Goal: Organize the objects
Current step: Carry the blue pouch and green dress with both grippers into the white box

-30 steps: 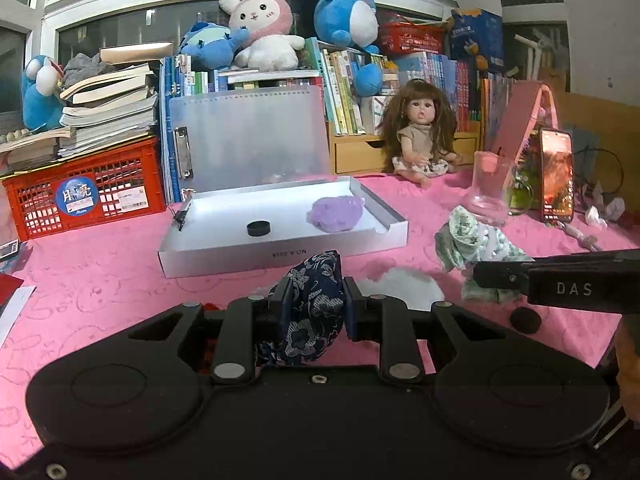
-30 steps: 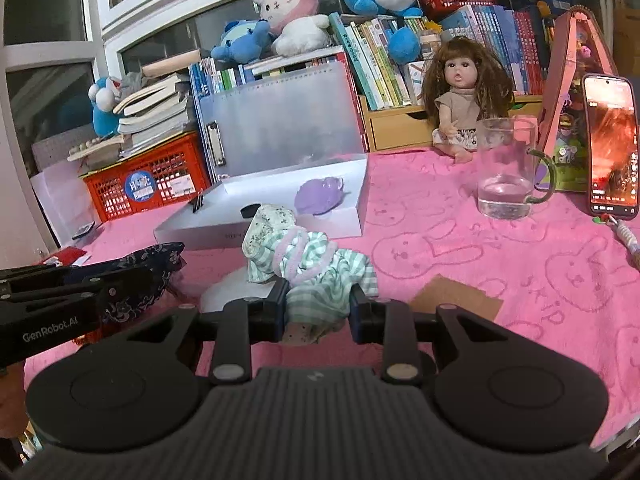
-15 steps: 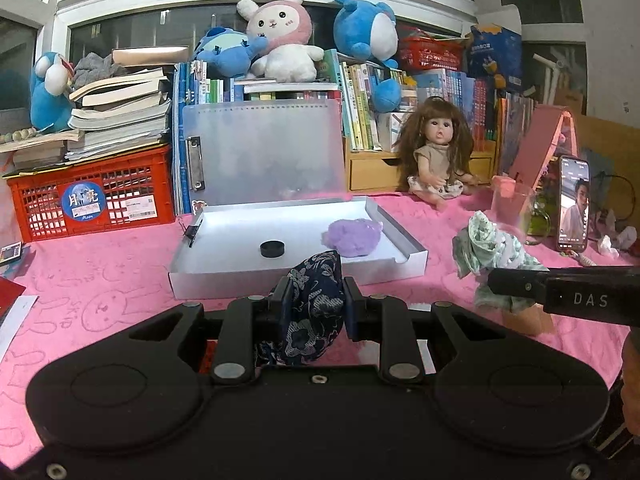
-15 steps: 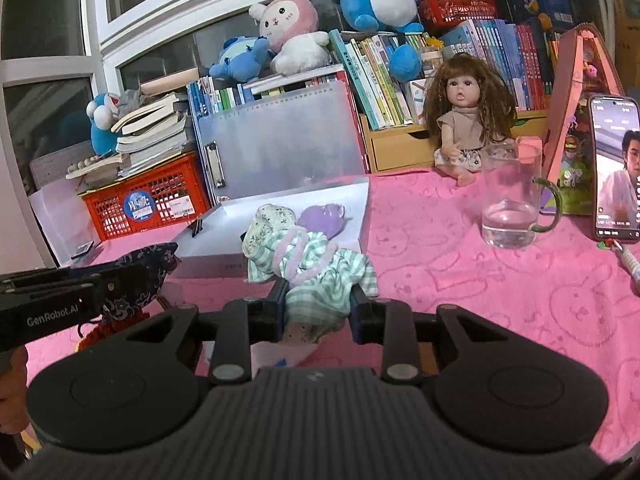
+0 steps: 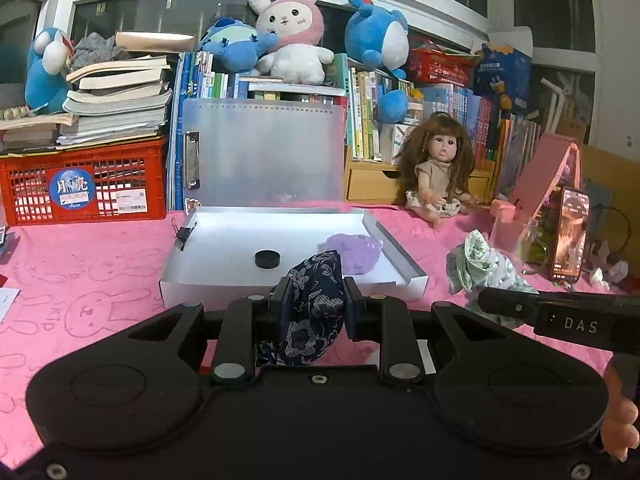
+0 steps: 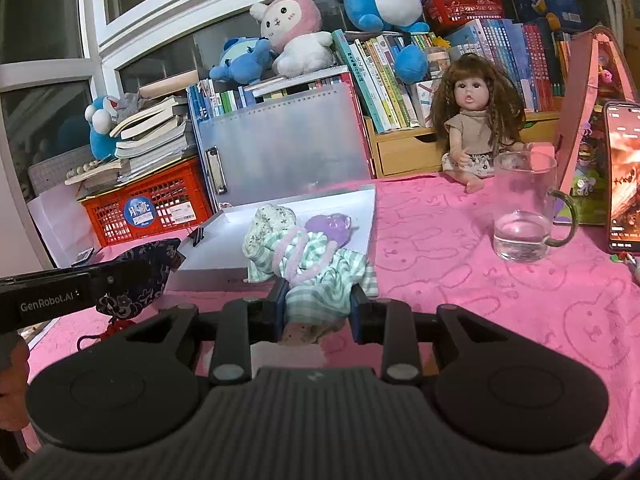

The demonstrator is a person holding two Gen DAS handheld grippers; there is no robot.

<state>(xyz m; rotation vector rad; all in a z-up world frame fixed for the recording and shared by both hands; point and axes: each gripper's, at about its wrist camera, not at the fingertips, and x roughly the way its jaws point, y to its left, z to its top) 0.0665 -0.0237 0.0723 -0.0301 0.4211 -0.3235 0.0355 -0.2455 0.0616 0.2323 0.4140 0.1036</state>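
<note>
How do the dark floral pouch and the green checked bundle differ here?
The dark floral pouch is navy with a pale flower print; the green checked bundle is light green check with lilac bands around it. The pouch sits between the left gripper fingers, the bundle between the right gripper fingers. A red tassel hangs below the pouch; the bundle shows none. Both are soft cloth items, held near the white tray.

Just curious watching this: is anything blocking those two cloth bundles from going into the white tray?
Nothing visible does. The navy floral pouch and green checked cloth bundle are held before the white tray, which holds only a black cap and purple toy.
</note>
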